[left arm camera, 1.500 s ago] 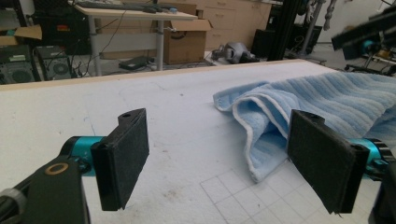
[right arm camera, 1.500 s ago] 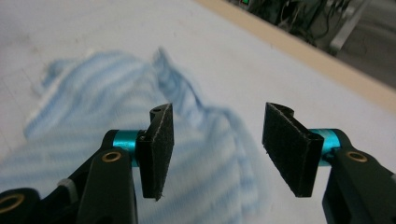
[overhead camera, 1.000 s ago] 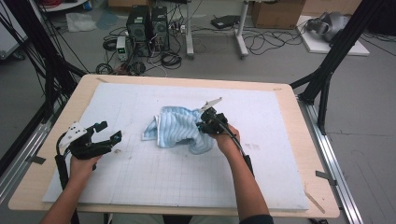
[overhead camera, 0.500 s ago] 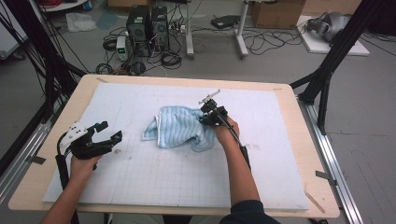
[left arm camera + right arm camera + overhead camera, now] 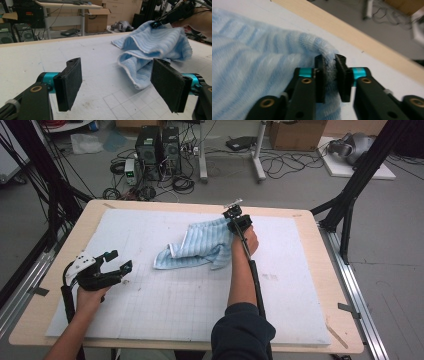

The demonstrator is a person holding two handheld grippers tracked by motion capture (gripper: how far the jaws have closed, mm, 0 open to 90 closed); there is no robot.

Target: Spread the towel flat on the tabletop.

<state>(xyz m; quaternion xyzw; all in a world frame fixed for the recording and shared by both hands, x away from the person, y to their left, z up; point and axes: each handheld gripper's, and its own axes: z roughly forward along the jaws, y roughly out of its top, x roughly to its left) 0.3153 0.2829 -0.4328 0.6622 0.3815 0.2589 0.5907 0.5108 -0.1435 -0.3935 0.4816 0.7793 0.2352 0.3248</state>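
A light blue striped towel [image 5: 200, 247] lies crumpled on the white gridded mat [image 5: 175, 310], right of centre and towards the far side. My right gripper [image 5: 231, 221] pinches the towel's far right corner [image 5: 249, 62] and holds it raised. Fabric fills the narrow gap between its pads [image 5: 320, 75], whose jaws have just been opening a little. In the left gripper view that raised corner [image 5: 155, 47] hangs from the right gripper's tip [image 5: 153, 24]. My left gripper [image 5: 120, 260] rests near the mat's left edge, open [image 5: 115, 82] with nothing between its jaws. They have just been closing slightly.
The mat covers a wooden table [image 5: 330, 270] with bare rims all around. Black frame posts [image 5: 350, 205] stand at its left and right sides. Computer towers [image 5: 157, 150] and cables lie on the floor beyond the far edge.
My right hand has moved toward the table's far side and right, dragging the towel's corner along and stretching the towel out. The left hand has stayed put.
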